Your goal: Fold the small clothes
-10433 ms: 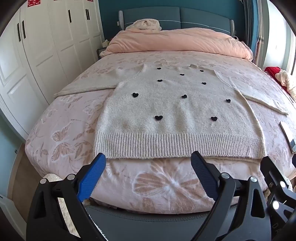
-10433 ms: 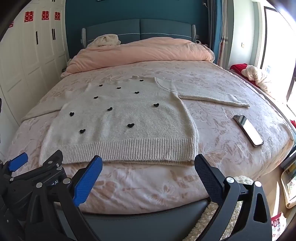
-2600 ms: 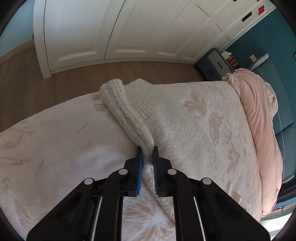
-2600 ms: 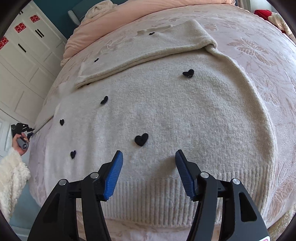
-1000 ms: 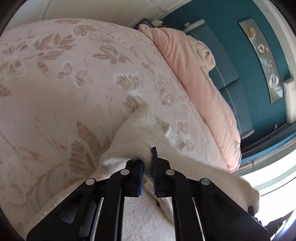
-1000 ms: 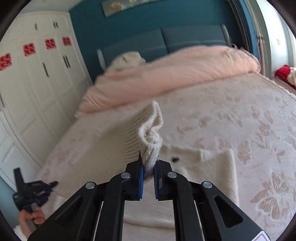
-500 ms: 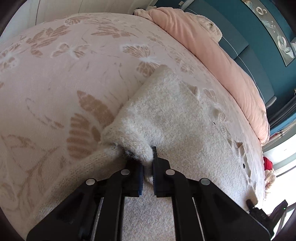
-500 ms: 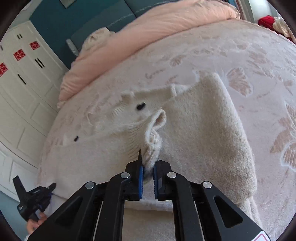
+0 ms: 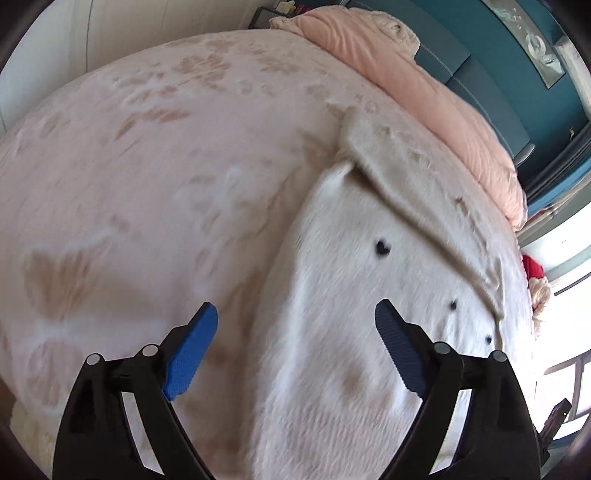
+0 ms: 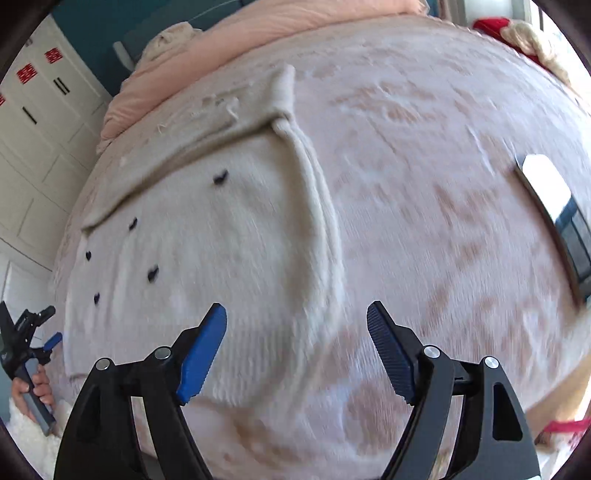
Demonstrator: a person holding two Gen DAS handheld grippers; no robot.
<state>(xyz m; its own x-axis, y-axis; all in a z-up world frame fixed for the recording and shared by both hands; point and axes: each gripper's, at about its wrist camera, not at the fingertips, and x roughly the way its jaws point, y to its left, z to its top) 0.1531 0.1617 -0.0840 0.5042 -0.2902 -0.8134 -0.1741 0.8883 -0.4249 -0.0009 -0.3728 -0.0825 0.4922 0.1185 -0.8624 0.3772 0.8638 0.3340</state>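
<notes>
Both pairs of fingers stand spread wide with nothing between them: the left gripper point(image 9: 295, 347) hangs over the left edge of the sweater point(image 9: 369, 295), the right gripper point(image 10: 295, 347) over its right edge near the ribbed hem. The cream sweater with small black hearts point(image 9: 383, 247) lies flat on the bed point(image 9: 147, 166), and a sleeve point(image 9: 424, 192) is folded diagonally across its upper part.

Only the right wrist view shows a phone point(image 10: 554, 206) lying on the floral bedspread well to the right of the sweater, the white wardrobe doors with red paper cuts point(image 10: 37, 110) at the left, and the left gripper itself, held in the person's hand point(image 10: 33, 387) at the far left, beside the bed. That view also shows the sweater's right side edge running as a doubled ridge from the sleeve fold down toward the fingers.

Only the left wrist view shows the framed picture on the teal wall point(image 9: 535, 40) and the bright window point(image 9: 569, 295) at the right.

Both views catch the pink duvet point(image 9: 406, 74) bunched at the headboard and something red point(image 10: 491, 26) at the far bedside. Both frames are motion-blurred.
</notes>
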